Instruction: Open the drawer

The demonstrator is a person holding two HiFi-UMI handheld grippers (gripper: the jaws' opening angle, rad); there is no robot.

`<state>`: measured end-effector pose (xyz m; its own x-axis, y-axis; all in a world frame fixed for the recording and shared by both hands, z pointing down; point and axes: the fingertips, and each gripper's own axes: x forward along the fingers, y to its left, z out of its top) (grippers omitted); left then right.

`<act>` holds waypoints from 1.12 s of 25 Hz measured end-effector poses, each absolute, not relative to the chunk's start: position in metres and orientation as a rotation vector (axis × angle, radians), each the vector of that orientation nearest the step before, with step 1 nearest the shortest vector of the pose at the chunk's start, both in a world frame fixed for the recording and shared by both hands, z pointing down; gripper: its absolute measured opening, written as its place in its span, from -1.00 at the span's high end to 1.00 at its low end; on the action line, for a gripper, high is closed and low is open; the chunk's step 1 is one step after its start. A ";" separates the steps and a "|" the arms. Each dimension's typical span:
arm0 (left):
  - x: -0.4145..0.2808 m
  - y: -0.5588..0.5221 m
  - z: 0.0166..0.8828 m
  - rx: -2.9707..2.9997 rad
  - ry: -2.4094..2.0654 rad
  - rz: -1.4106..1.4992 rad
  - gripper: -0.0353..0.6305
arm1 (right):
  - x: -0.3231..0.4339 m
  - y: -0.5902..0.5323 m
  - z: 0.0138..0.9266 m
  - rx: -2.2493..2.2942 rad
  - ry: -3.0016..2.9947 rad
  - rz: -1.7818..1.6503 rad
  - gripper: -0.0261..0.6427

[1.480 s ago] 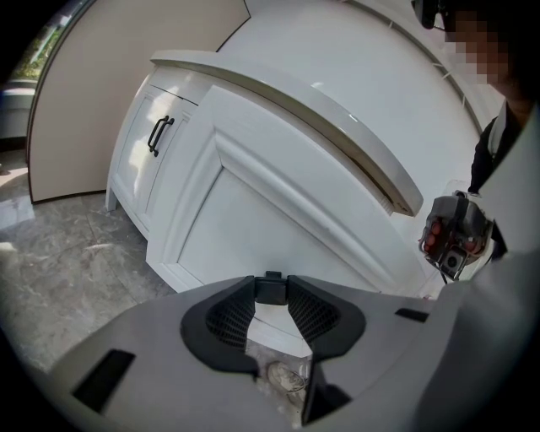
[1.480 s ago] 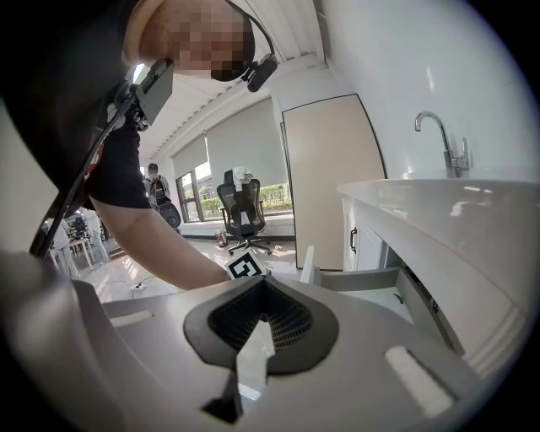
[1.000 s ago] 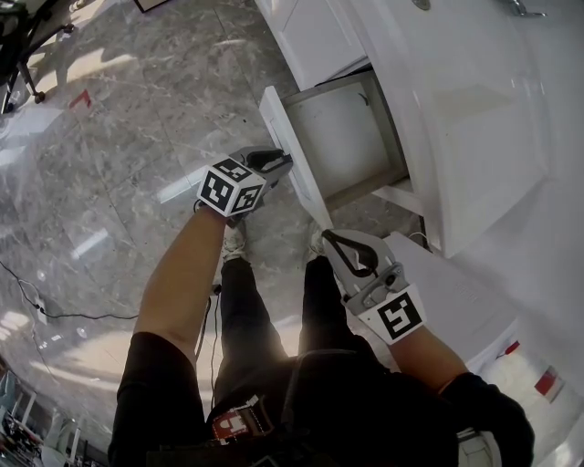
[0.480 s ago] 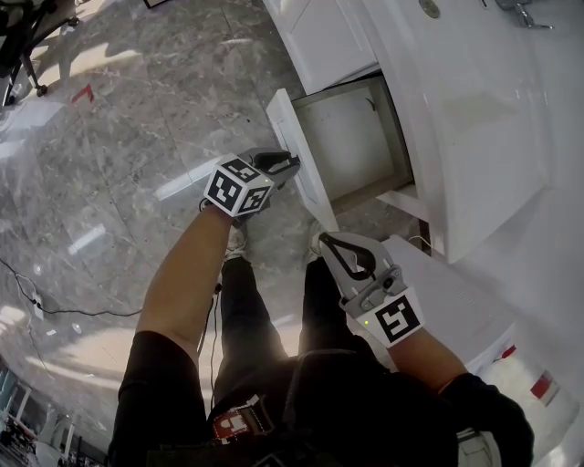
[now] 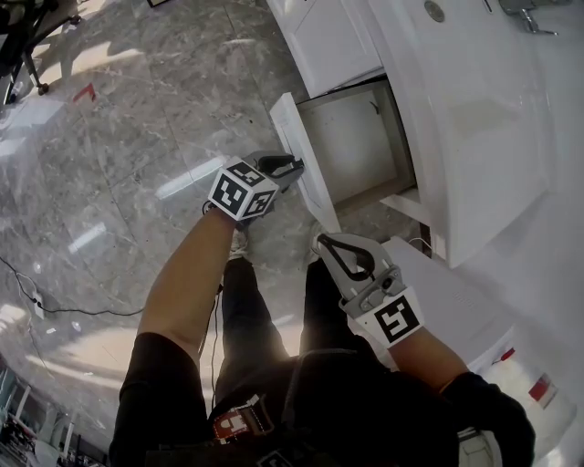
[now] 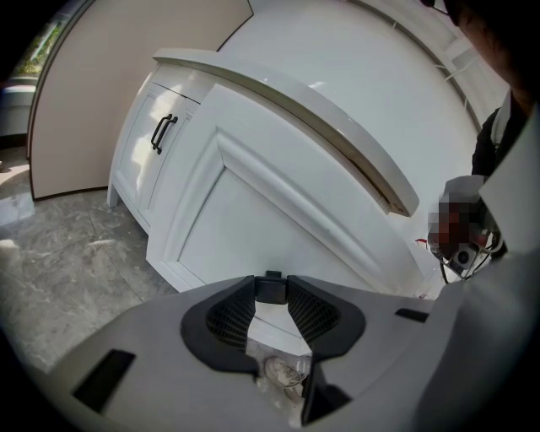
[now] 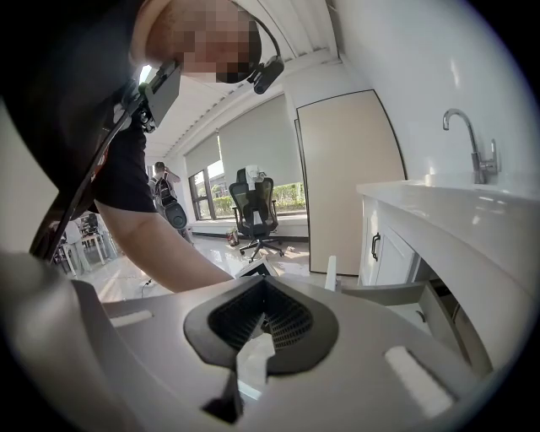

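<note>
The white drawer [image 5: 351, 146] stands pulled out from the vanity, its inside bare. Its panelled front [image 5: 306, 169] faces the floor side. My left gripper [image 5: 294, 165] is at that front. In the left gripper view the drawer front [image 6: 253, 219] fills the frame, and the left gripper [image 6: 270, 291] has its pads shut on the small black drawer handle [image 6: 270, 285]. My right gripper [image 5: 322, 241] hangs lower, near the front's lower corner and apart from it, with its fingertips together and nothing in them. The right gripper view shows the right gripper [image 7: 263, 291] and the drawer's side wall [image 7: 396, 294].
The white vanity top with its basin [image 5: 474, 119] and faucet [image 5: 525, 14] overhangs the drawer. Beside it is a closed cabinet door [image 6: 143, 152] with a black handle [image 6: 163, 132]. A white box [image 5: 456, 301] stands at the right. My legs are below the grippers. An office chair [image 7: 256, 207] is far off.
Only the head view has shifted a little. The left gripper keeps its hold on the handle, and the drawer and the right gripper stay where they were.
</note>
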<state>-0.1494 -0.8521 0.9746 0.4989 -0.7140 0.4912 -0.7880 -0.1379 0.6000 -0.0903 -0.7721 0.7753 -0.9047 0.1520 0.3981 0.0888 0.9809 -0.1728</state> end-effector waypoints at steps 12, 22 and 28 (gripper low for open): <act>-0.150 -0.851 0.974 1.884 -1.230 0.091 0.53 | -0.091 -0.773 0.777 -0.171 -2.704 0.211 0.93; -0.152 -0.848 0.973 1.886 -1.204 0.075 0.53 | -0.089 -0.776 0.776 -0.165 -2.700 0.209 0.93; -0.153 -0.848 0.971 1.858 -1.255 0.090 0.53 | -0.087 -0.781 0.772 -0.158 -2.703 0.208 0.93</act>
<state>-0.1526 -0.8477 0.9709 0.4899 -0.7201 0.4914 -0.7831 -0.1159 0.6110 -0.0871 -0.7808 0.7724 -0.9043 0.1424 0.4025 0.0792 0.9823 -0.1696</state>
